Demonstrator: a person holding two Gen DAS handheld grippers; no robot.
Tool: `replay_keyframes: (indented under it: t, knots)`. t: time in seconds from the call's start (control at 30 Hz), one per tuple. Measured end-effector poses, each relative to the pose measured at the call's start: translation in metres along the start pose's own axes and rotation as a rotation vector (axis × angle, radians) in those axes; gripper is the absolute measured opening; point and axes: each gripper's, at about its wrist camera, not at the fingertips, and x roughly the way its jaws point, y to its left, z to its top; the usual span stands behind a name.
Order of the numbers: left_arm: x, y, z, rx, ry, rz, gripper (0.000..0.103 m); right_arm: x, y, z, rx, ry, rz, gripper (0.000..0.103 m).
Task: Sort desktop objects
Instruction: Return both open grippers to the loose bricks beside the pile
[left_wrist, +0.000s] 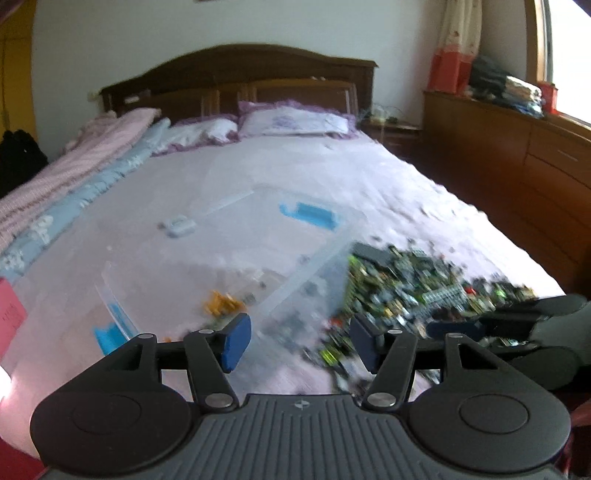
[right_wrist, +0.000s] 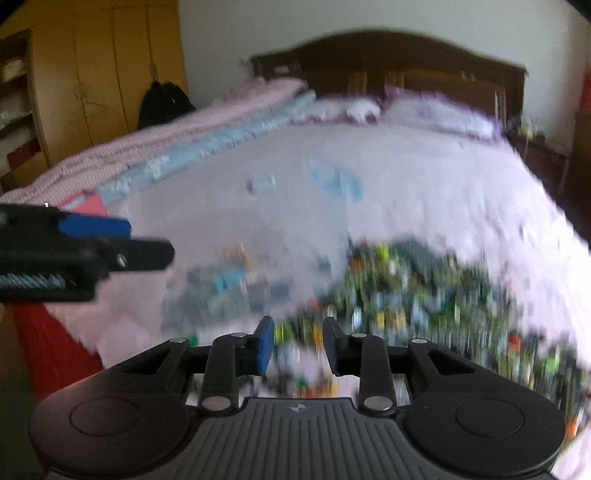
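Observation:
A heap of small green and dark electronic parts (left_wrist: 413, 284) lies on the bed's pale sheet, blurred in the right wrist view (right_wrist: 424, 302). Left of the heap stands a clear plastic box (left_wrist: 229, 254) with blue clips; several orange pieces (left_wrist: 221, 304) lie inside it. My left gripper (left_wrist: 300, 341) is open above the box's near corner and the heap's left edge, nothing between its blue pads (left_wrist: 236, 341). My right gripper (right_wrist: 298, 347) is open over the heap's near edge, with no part gripped. The left gripper's side (right_wrist: 85, 251) shows at the left of the right wrist view.
A small white case (left_wrist: 177, 226) lies on the sheet behind the box. Folded pink and blue quilts (left_wrist: 74, 184) run along the bed's left side, pillows (left_wrist: 291, 122) at the headboard. A wooden dresser (left_wrist: 517, 158) stands to the right. A red-pink item (left_wrist: 9, 317) sits at the left edge.

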Motion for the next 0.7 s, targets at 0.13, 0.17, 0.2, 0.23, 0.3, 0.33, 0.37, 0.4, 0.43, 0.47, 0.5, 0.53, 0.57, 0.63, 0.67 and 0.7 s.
replay_keyframes:
  t: [0.13,0.17,0.2,0.23,0.3,0.33,0.37,0.4,0.43,0.47,0.5,0.53,0.57,0.63,0.67,0.7]
  knots:
    - [0.014,-0.016,-0.03,0.02,0.087,-0.009,0.06,0.011,-0.002,-0.035,0.035,0.085,0.025,0.017]
    - [0.018,-0.02,-0.038,0.023,0.107,-0.015,0.06,0.015,-0.001,-0.042,0.032,0.102,0.03,0.016]
    - [0.022,-0.023,-0.047,0.03,0.129,-0.026,0.058,0.019,0.001,-0.047,0.03,0.115,0.033,0.016]
    - [0.026,-0.026,-0.055,0.04,0.146,-0.034,0.057,0.023,0.003,-0.051,0.028,0.127,0.035,0.015]
    - [0.034,-0.032,-0.07,0.061,0.181,-0.037,0.048,0.031,0.006,-0.06,0.025,0.153,0.039,0.012]
    - [0.038,-0.033,-0.076,0.069,0.202,-0.034,0.046,0.034,0.007,-0.062,0.025,0.16,0.04,0.012]
    - [0.041,-0.032,-0.08,0.066,0.216,-0.035,0.045,0.036,0.007,-0.065,0.026,0.168,0.041,0.011]
    - [0.043,-0.031,-0.084,0.063,0.23,-0.037,0.045,0.039,0.008,-0.067,0.027,0.175,0.042,0.011]
    - [0.044,-0.029,-0.087,0.055,0.238,-0.038,0.046,0.038,0.009,-0.065,0.028,0.175,0.046,0.011]
    - [0.046,-0.027,-0.089,0.047,0.245,-0.039,0.046,0.038,0.009,-0.065,0.028,0.176,0.048,0.011]
    - [0.048,-0.025,-0.091,0.039,0.252,-0.037,0.046,0.038,0.009,-0.066,0.028,0.177,0.05,0.011]
    - [0.048,-0.024,-0.092,0.033,0.256,-0.035,0.046,0.039,0.009,-0.065,0.026,0.179,0.049,0.011]
    - [0.049,-0.022,-0.093,0.027,0.261,-0.032,0.045,0.04,0.009,-0.065,0.025,0.182,0.048,0.012]
    - [0.051,-0.02,-0.095,0.02,0.268,-0.028,0.046,0.042,0.009,-0.065,0.027,0.188,0.047,0.012]
    - [0.051,-0.019,-0.095,0.019,0.272,-0.028,0.046,0.043,0.009,-0.065,0.029,0.191,0.046,0.013]
    - [0.052,-0.018,-0.095,0.017,0.276,-0.027,0.045,0.044,0.01,-0.065,0.028,0.194,0.047,0.013]
